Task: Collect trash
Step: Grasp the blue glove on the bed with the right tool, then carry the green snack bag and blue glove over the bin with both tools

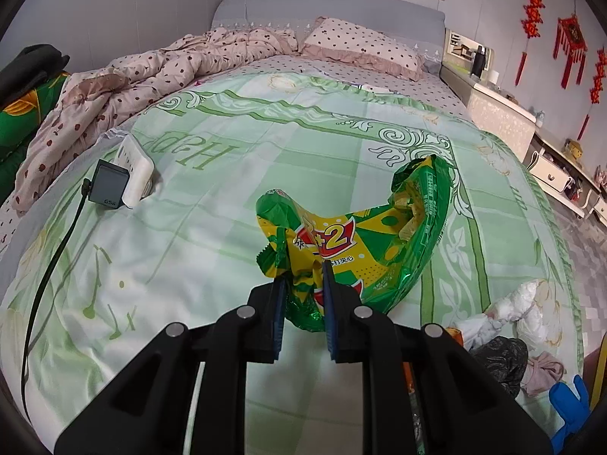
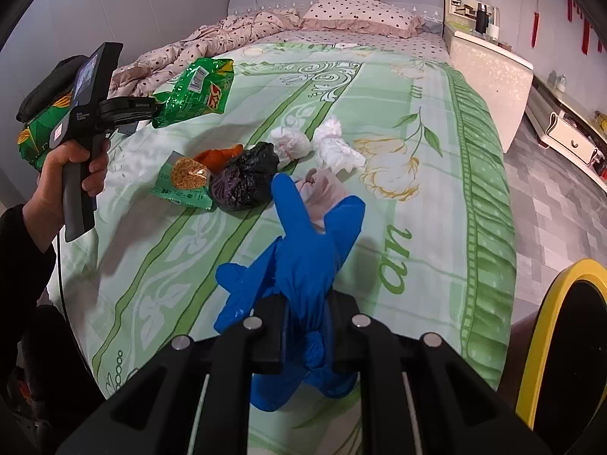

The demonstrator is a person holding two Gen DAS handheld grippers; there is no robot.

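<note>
Left hand-held gripper (image 1: 303, 276): narrow, pads pinching the crumpled end of a green-yellow snack bag (image 1: 353, 242), bag lifted clear of the green bedspread (image 1: 212, 197). Same bag seen from the right wrist view (image 2: 197, 91) at the far left of the bed, hanging off the gripper held in a hand (image 2: 72, 174).

Right hand-held gripper (image 2: 307, 314): closed tight on a blue glove (image 2: 303, 261), glove bunched between the pads, fingers of the glove sticking up and out past the tips, cuff drooping below.

Still lying on the bedspread, in a cluster near the middle: black bag (image 2: 246, 182), noodle packet (image 2: 186, 182) just left of it and touching, orange wrapper (image 2: 220, 157) behind both, two white tissue wads (image 2: 292, 142) (image 2: 337, 148) to the right, pinkish wad (image 2: 322, 189) just behind the glove.

Near the bed's left edge: grey charger (image 1: 108, 185) with black cable (image 1: 45, 273), leaning against a white box (image 1: 134, 168). Spotted quilt (image 1: 125, 83) heaped toward the headboard, pillow (image 1: 360, 47) beside it. Yellow-rimmed bin (image 2: 561, 345) at lower right, off the bed.
</note>
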